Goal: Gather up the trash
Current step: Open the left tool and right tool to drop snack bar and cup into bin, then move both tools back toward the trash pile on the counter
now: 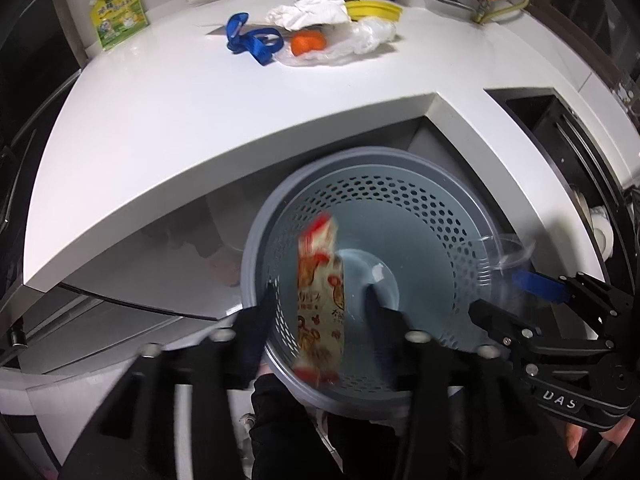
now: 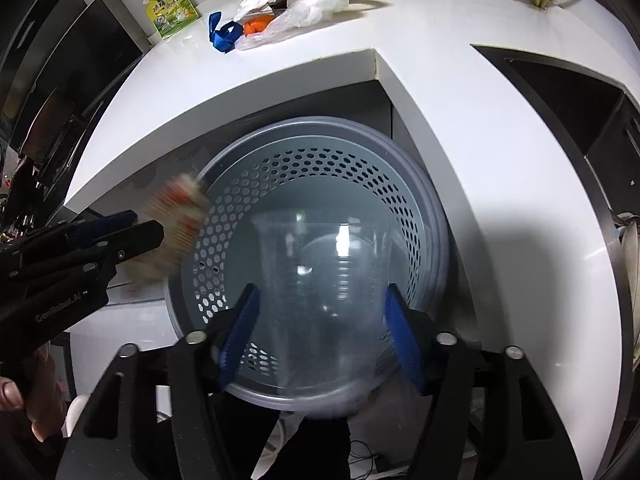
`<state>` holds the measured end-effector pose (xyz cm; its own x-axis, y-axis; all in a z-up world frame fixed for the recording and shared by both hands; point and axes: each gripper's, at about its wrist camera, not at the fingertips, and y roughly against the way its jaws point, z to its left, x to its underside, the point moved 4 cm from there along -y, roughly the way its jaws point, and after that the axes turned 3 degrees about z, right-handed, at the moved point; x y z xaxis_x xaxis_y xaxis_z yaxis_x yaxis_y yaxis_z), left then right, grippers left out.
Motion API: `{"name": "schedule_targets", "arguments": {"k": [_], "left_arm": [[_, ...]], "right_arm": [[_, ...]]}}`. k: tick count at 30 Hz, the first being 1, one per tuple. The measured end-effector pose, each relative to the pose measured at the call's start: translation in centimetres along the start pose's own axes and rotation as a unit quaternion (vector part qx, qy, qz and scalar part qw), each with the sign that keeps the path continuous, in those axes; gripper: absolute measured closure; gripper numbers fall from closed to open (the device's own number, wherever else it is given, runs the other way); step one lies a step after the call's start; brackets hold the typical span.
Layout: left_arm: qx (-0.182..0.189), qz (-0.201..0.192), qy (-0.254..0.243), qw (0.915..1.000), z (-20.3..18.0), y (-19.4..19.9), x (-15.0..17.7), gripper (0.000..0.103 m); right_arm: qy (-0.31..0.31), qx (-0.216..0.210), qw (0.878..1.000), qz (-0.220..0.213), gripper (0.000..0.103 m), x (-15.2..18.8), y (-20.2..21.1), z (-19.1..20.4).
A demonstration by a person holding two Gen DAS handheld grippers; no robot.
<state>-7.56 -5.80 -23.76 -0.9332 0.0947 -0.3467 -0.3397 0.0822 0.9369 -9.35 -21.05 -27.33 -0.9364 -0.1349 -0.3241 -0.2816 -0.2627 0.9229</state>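
Left wrist view: the left claw (image 1: pixel 320 300) stood open over one grey bin (image 1: pixel 404 168), one red-and-white wrapper (image 1: pixel 320 280) loose between its jaws.

Right wrist view: the right claw (image 2: pixel 320 336) gaped wide, one clear cup (image 2: pixel 320 280) untouched between its blue pads (image 2: pixel 240 332). One green pouch (image 2: pixel 172 8) lay on the worktop (image 2: pixel 460 92).

A: Bright overhead light glares off the white surface (image 1: pixel 168 120); the corners go dark and bend with the fisheye.

B: The snack wrapper (image 1: pixel 320 300) is motion-blurred, and the clear cup (image 2: pixel 320 292) looks smeared. Deep shadow lies underneath.
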Motion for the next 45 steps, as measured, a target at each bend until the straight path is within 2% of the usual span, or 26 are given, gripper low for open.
{"name": "schedule_targets", "arguments": {"k": [7, 21, 32, 45], "left_arm": [[0.000, -0.002, 0.003, 1.0000, 0.2, 0.2, -0.3, 0.050], [-0.011, -0.029, 0.009, 0.9995, 1.5, 2.1, -1.4, 0.037], [-0.011, -0.078, 0.013, 0.9968, 2.5, 5.5, -4.0, 0.020], [-0.013, -0.124, 0.018, 0.9920, 4.7, 8.3, -8.3, 0.014]], "right_arm": [[-0.003, 0.002, 1.000, -0.007, 0.035, 0.1, 0.5, -0.4], [-0.009, -0.001, 1.000, -0.023, 0.035, -0.8, 1.7, -0.2], [-0.005, 0.001, 0.998, -0.060, 0.033, -3.4, 4.1, 0.5], [-0.008, 0.019, 0.993, -0.112, 0.031, -8.7, 6.7, 0.6]]}}
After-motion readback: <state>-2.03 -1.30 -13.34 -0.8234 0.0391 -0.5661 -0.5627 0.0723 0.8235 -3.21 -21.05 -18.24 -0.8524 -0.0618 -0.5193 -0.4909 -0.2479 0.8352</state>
